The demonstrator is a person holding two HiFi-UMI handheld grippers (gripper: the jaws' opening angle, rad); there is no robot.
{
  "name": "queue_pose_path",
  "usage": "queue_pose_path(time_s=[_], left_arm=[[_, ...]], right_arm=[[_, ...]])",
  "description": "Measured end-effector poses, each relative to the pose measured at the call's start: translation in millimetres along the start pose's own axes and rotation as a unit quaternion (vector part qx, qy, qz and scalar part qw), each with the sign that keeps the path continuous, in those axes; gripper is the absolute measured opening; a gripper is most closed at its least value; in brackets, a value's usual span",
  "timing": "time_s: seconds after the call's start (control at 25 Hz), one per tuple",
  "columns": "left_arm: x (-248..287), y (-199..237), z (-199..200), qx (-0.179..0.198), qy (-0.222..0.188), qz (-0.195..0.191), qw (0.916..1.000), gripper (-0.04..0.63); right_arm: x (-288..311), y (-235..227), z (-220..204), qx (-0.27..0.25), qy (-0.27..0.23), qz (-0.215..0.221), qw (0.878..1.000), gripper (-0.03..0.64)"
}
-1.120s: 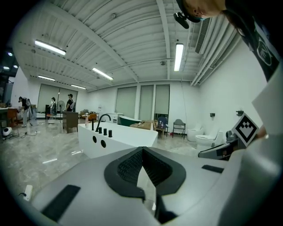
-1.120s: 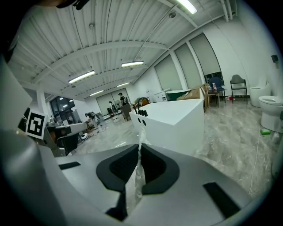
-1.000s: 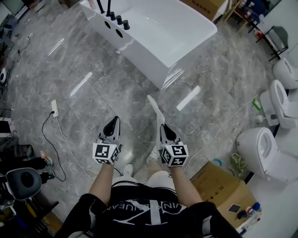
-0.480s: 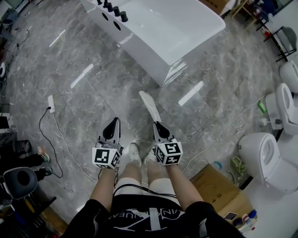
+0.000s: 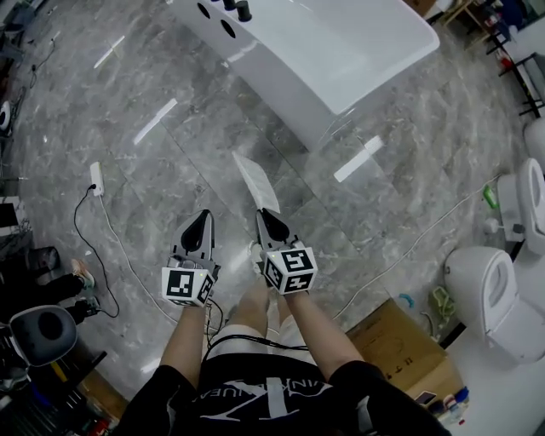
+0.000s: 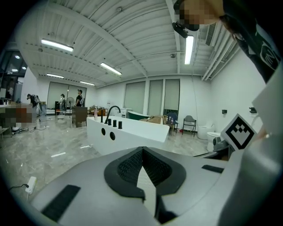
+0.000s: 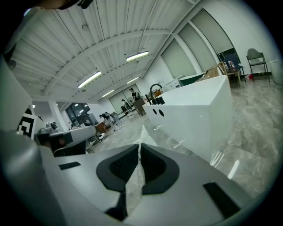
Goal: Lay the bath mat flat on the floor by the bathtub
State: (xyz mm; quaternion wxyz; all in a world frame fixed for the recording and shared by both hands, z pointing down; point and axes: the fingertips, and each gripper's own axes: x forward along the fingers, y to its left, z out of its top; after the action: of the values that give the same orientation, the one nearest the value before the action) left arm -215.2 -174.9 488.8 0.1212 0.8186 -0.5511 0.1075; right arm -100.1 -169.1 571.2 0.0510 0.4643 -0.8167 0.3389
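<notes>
A white freestanding bathtub [image 5: 341, 51] stands ahead on the grey marble floor; it also shows as the bathtub [image 6: 132, 132] and the bathtub [image 7: 194, 110] in the gripper views. My right gripper [image 5: 265, 215] is shut on a thin pale bath mat [image 5: 254, 180], which is seen edge-on and sticks out forward toward the tub. The mat [image 7: 142, 132] runs up between the closed jaws of the right gripper [image 7: 140, 145]. My left gripper [image 5: 202, 216] is held beside it at the same height, about a hand's width to the left. The left gripper [image 6: 142, 149] is shut with nothing in it.
Black taps [image 5: 238, 8] line the tub's near end. Toilets [image 5: 498, 294] stand at the right, with a cardboard box [image 5: 400, 341] in front of them. A power strip [image 5: 96, 179] with its cable lies on the floor at left. A chair [image 5: 38, 332] sits at lower left.
The person has stepped forward, so the tub sits higher in the head view. Both grippers have drifted slightly left, the right one still holding the mat.
</notes>
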Motion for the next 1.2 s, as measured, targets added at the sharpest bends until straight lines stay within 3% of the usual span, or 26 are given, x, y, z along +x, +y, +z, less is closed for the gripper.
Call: queue_pose_path(time_s=[0.16,0.32,0.6,0.8,1.2], left_arm=[[3.7,24.3,10.2,0.008,-0.008,0.002,0.9999,0.015],[13.2,30.0,7.3,0.022,0.0,-0.004,0.9998,0.015],[56.7,14.6,-21.3,0.026,0.004,0.011,0.9996,0.015],[92.5,-19.9,-53.2,0.005,0.008,0.021,0.9997,0.015],[166.3,-127.0,-117.7,0.019,0.036,-0.041,0.9983,0.015]], right_arm=[[30.4,24.5,-2.5,0.018,-0.005,0.015,1.0,0.035],[55.3,-0.6,-17.2,0.06,-0.008,-0.016,0.998,0.035],[66.6,-113.2,-52.7,0.04,0.019,-0.062,0.997,0.034],[60.6,-201.9,-66.7,0.021,0.032,-0.095,0.995,0.034],[38.3,-378.0,-110.6,0.016,0.058,-0.149,0.987,0.034]])
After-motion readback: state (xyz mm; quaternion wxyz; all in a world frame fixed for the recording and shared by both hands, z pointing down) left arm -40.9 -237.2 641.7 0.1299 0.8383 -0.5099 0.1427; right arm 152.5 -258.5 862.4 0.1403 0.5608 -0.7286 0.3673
